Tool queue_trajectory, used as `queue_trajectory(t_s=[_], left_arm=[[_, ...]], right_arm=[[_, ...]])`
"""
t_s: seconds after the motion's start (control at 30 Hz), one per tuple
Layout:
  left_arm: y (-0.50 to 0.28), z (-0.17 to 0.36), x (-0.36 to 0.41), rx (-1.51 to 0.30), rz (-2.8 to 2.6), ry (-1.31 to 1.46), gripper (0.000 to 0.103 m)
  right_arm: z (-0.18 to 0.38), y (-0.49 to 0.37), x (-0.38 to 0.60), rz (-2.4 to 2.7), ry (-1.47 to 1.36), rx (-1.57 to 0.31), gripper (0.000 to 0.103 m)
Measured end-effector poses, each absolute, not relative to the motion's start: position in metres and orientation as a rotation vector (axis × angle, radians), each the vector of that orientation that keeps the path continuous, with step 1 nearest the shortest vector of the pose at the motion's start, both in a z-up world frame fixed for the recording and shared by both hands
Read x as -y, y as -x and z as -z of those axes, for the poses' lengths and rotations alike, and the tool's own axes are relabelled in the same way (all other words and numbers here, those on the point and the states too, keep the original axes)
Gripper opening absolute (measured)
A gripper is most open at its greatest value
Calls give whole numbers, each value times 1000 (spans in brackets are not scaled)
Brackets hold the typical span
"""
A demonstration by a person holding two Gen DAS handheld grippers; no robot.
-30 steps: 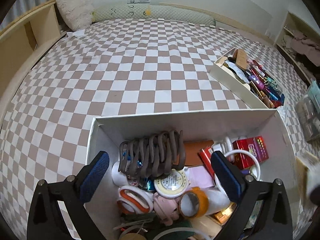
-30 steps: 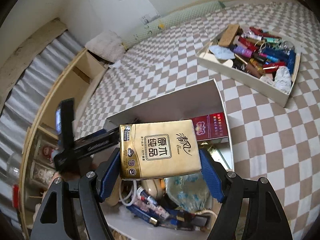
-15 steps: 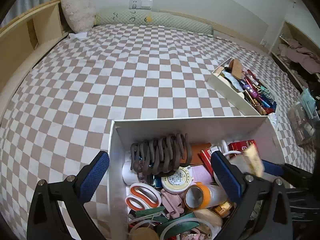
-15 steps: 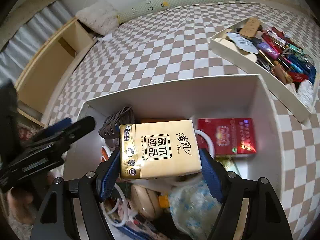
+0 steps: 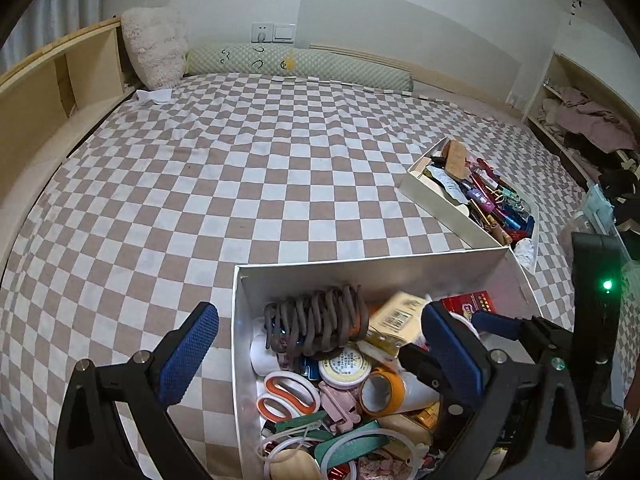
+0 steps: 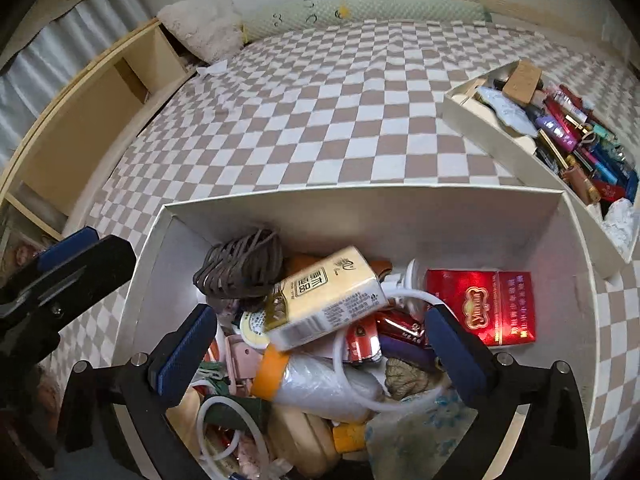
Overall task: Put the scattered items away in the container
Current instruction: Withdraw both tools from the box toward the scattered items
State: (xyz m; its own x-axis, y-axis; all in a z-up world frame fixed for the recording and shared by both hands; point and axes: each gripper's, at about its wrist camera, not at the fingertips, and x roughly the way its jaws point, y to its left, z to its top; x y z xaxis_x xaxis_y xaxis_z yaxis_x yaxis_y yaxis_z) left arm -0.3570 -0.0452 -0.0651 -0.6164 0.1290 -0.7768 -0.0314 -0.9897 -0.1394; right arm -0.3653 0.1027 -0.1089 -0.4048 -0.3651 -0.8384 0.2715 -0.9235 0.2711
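Observation:
A yellow tissue pack lies tilted on the pile inside the white box, free of both blue pads. My right gripper hangs just above it with its jaws opening wide, and the pack sits below the gap. The left wrist view shows the same pack beside a brown hair claw in the box. My left gripper is open and holds nothing. It straddles the box's left wall, one finger over the bed and one over the clutter.
A second white tray full of pens and small items sits on the checkered bedcover to the right of the box. A red packet, scissors and tape crowd the box. Wooden shelving runs along the left.
My right gripper has let go of the tissue pack, which has dropped tilted onto the pile in the box. The left gripper has lifted and pulled back a little.

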Motion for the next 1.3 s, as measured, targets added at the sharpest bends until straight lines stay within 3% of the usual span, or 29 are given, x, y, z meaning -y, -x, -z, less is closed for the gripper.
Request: queue_trajectory(t_s=[1.3], left_arm=[[260, 32, 30, 126, -2772, 1276, 103]], right_arm=[[36, 263, -164, 2539, -1290, 58, 103]])
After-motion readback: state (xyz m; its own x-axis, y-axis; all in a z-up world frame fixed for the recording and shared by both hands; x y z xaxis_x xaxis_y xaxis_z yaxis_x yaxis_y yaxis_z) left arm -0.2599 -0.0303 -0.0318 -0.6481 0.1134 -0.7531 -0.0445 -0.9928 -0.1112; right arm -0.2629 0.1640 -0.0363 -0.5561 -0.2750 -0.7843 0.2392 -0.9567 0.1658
